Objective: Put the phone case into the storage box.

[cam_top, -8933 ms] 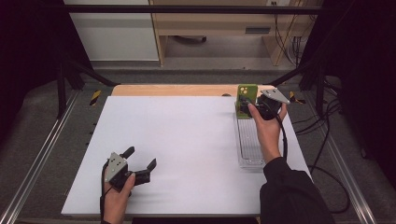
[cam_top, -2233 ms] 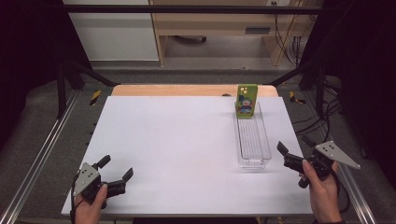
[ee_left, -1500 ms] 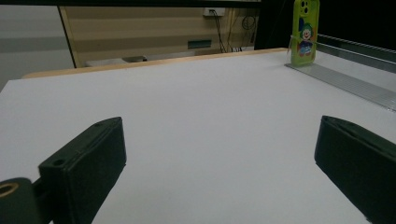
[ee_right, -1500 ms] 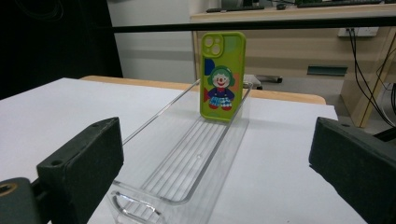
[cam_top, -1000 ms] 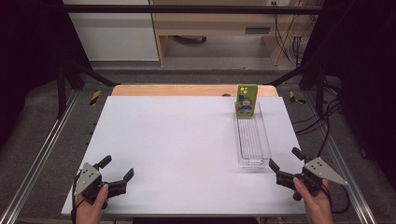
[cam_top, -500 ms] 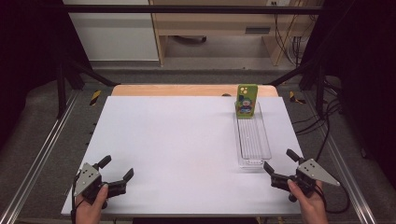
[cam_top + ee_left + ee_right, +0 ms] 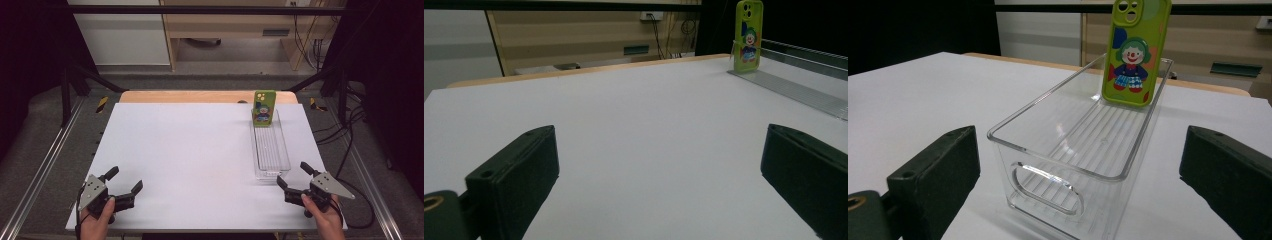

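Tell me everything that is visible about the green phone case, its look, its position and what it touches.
The green phone case is lime green and looks like soft, glossy plastic, with camera cutouts at its top and a cartoon clown with green hair printed on it. It stands upright, tilted slightly back, at the far end of the clear plastic bin, its bottom on the ribbed floor and its top above the rim. Neither gripper touches it.

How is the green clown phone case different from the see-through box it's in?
The phone case is bright green with a clown picture; the clear bin is colourless and see-through. The phone case stands upright, leaning on the bin's far end wall; the clear bin lies long and low on the table. Both sit at the table's right side.
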Demonstrator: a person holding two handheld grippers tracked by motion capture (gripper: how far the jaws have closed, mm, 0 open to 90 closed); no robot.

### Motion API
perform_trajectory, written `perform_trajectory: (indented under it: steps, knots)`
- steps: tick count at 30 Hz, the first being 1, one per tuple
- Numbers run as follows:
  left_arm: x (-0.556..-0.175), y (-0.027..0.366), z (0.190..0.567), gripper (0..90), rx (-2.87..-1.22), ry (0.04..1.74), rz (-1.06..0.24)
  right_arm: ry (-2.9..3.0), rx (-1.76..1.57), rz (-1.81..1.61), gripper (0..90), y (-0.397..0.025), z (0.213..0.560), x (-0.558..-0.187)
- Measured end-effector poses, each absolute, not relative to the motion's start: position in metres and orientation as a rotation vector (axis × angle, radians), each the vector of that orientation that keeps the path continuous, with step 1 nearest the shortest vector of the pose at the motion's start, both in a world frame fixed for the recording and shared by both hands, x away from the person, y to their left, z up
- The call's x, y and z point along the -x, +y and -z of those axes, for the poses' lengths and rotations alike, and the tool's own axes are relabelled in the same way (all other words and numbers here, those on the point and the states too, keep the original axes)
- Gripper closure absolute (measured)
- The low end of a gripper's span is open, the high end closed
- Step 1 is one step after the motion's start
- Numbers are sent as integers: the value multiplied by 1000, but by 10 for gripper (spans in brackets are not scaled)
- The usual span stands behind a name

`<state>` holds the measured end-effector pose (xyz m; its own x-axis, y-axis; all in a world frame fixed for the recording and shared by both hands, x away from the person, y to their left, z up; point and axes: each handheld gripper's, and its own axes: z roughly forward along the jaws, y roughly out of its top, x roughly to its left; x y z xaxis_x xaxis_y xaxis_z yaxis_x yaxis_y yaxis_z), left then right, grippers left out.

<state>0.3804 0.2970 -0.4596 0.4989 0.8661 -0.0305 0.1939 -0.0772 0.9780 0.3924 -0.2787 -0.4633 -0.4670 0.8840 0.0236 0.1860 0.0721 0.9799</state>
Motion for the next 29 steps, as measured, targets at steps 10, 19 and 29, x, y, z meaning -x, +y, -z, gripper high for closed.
perform_trajectory:
  steps: [10,19,29]
  knots:
    - [-380,298,459,18,-1568,934,-722,1743,-1086,-1433,33,-278,471,-394]
    - [-380,300,459,18,-1551,920,-716,1748,-1100,-1427,33,-280,478,-394]
    - [-379,294,459,19,-1548,897,-688,1763,-1123,-1378,34,-284,485,-396]
